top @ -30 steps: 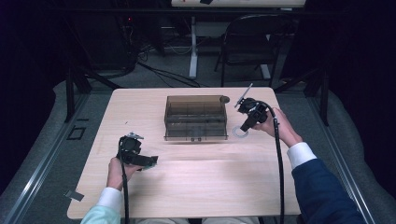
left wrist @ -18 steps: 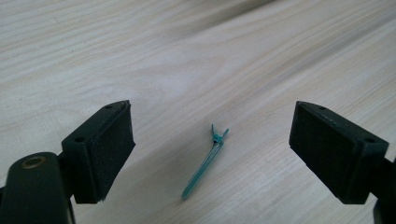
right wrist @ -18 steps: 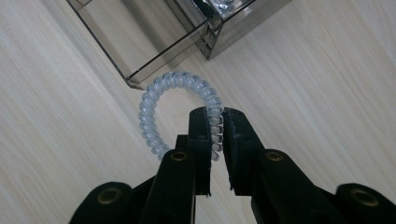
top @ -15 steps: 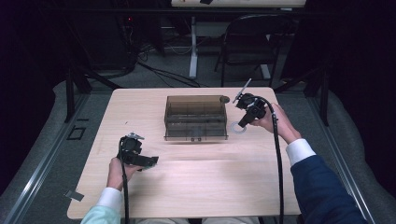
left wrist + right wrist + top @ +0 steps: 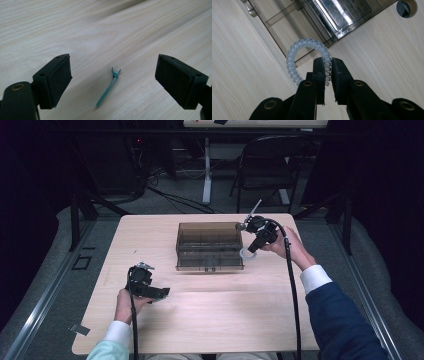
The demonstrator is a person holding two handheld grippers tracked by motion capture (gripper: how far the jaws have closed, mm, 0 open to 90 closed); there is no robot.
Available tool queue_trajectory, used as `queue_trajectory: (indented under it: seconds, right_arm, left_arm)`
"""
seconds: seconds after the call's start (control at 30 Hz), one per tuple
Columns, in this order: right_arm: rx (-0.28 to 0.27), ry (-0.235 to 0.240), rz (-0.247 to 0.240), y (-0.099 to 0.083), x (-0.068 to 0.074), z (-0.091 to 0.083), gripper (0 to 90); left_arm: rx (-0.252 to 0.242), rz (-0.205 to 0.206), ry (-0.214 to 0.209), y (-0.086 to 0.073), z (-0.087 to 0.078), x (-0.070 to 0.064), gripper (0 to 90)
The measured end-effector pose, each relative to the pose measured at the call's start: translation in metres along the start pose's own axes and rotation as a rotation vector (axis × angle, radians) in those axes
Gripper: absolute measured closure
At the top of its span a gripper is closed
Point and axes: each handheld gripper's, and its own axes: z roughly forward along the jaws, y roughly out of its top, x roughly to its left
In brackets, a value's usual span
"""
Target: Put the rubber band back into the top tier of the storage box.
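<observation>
The right gripper (image 5: 327, 63) pinches a clear spiral hair tie (image 5: 298, 48), its loop arching up beside the smoky plastic box (image 5: 209, 245). The left gripper (image 5: 112, 75), jaws wide apart, straddles a slim green clip (image 5: 108, 89) lying lengthwise between them on the table (image 5: 225, 315).

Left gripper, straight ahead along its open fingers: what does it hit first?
Probably the small green clip, lying on the table between the left gripper's open fingers. Depth is unclear; otherwise bare wood.

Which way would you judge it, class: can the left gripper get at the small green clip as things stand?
Probably yes: the left gripper is open, the green clip lies flat on the table between its jaws, unobstructed.
</observation>
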Motion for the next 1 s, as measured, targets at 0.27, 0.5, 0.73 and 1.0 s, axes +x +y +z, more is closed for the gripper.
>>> queue_trajectory:
  seconds: [0.27, 0.5, 0.73, 1.0]
  right_arm:
    - [-0.013, 0.008, -0.009, 0.013, 0.008, 0.006, 82.7]
    - [-0.014, 0.012, -0.017, 0.022, 0.012, 0.015, 82.7]
    - [0.002, 0.009, -0.032, 0.032, 0.019, 0.026, 82.7]
    - [0.014, -0.007, -0.022, 0.036, 0.022, 0.040, 82.7]
  left_arm:
    - [-0.002, 0.000, -0.002, 0.000, 0.000, 0.001, 13.6]
    - [-0.002, 0.003, -0.002, 0.000, 0.000, 0.000, 13.6]
    - [-0.007, 0.003, 0.003, -0.001, -0.001, 0.000, 13.6]
    - [-0.011, 0.002, 0.004, -0.001, -0.002, 0.001, 13.6]
